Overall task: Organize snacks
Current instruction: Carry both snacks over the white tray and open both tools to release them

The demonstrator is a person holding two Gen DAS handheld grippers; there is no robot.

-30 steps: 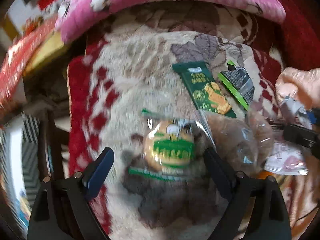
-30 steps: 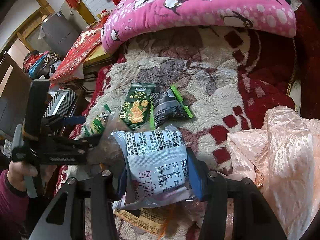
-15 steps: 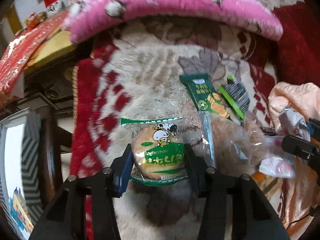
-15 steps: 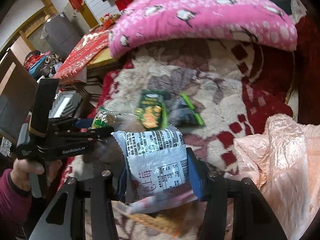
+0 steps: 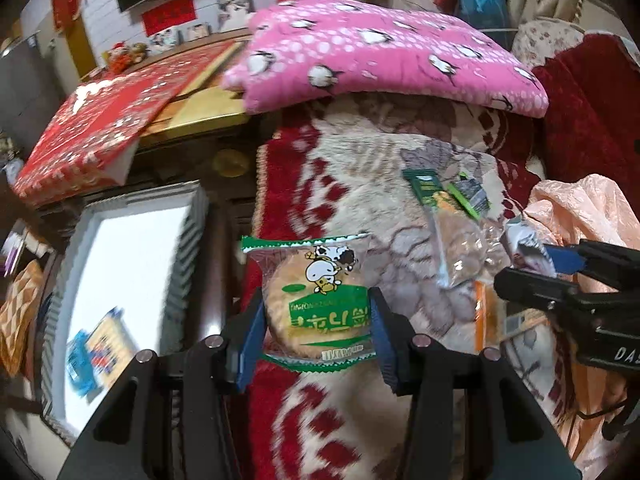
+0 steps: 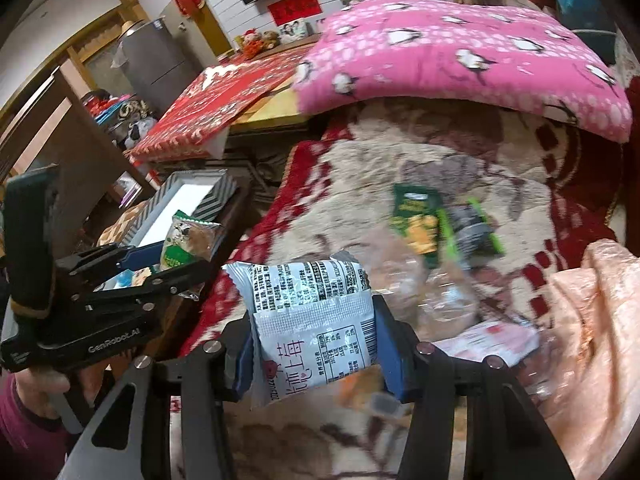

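Holding a round cake in a clear green-edged wrapper (image 5: 320,304), my left gripper (image 5: 318,332) sits at the lower middle of the left wrist frame, its blue pads (image 5: 251,338) pressed against both sides of the packet, jaws roughly half open around it. The packet hangs clear of the red-and-cream blanket (image 5: 360,184) behind it. At the left of that frame lies a white tray with striped sides (image 5: 128,264), holding some blurred blue and yellow packets. At the right edge my right gripper (image 5: 560,264) enters, black with a blue pad.

In the right wrist frame, my right gripper (image 6: 316,344) at the lower middle clamps a white-and-grey packet printed with black text (image 6: 316,320), jaws about half open, pads on both its sides. My left gripper (image 6: 172,256) appears at the left of this frame with the cake packet (image 6: 188,240) between its pads, over the near end of the tray (image 6: 192,196); a hand in a dark red sleeve (image 6: 36,384) grips its handle at lower left.

On the blanket, right of centre, remain a dark green packet (image 6: 416,216), a grey packet with green edge (image 6: 476,228) just beside it, and a clear bag (image 6: 424,284) below them. A pink pillow with penguins (image 6: 460,48) lies across the top, and a peach plastic bag (image 6: 592,320) fills the right edge.
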